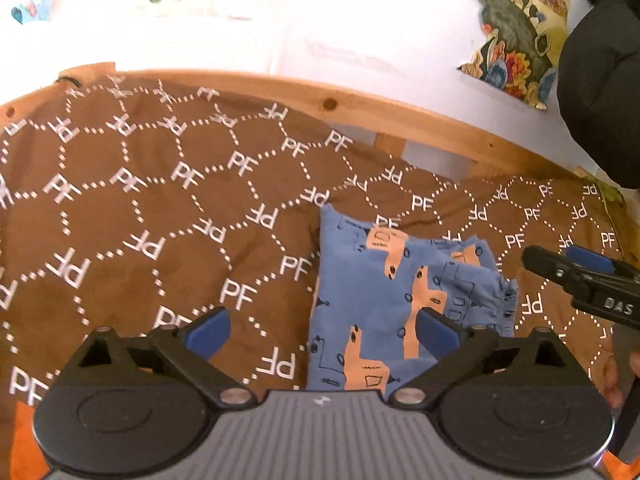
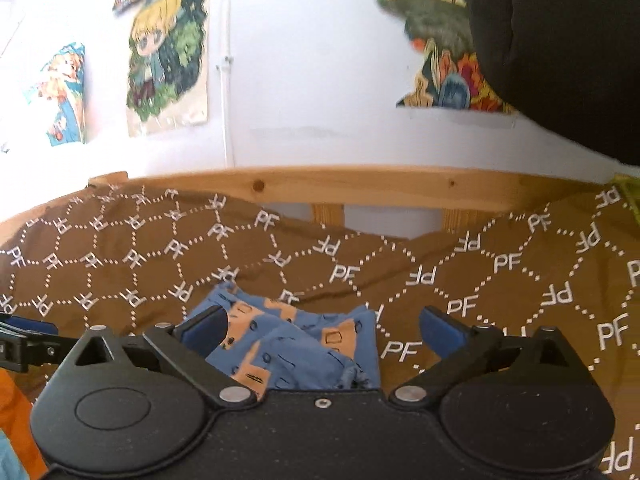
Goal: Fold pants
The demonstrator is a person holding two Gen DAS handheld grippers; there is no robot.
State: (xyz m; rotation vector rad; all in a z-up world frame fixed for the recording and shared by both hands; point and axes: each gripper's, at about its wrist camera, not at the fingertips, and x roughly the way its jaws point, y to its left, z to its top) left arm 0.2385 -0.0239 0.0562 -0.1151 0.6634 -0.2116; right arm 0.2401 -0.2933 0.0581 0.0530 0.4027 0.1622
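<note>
The blue pants with orange figures [image 1: 384,296] lie folded into a compact bundle on the brown patterned bedspread [image 1: 140,208]. My left gripper [image 1: 324,332] is open and empty, held above the bundle's left edge. The right gripper [image 1: 568,268] shows at the right of the left wrist view, past the bundle's right side. In the right wrist view the pants [image 2: 296,344] lie just ahead and left of centre. My right gripper [image 2: 324,330] is open and empty above them. The left gripper's tip [image 2: 24,340] shows at the left edge.
A wooden bed rail [image 1: 360,104] runs along the far edge of the bed, with a white wall and posters [image 2: 168,56] behind. A black padded object [image 2: 560,52] hangs at the upper right. Orange fabric [image 2: 16,420] lies at the lower left.
</note>
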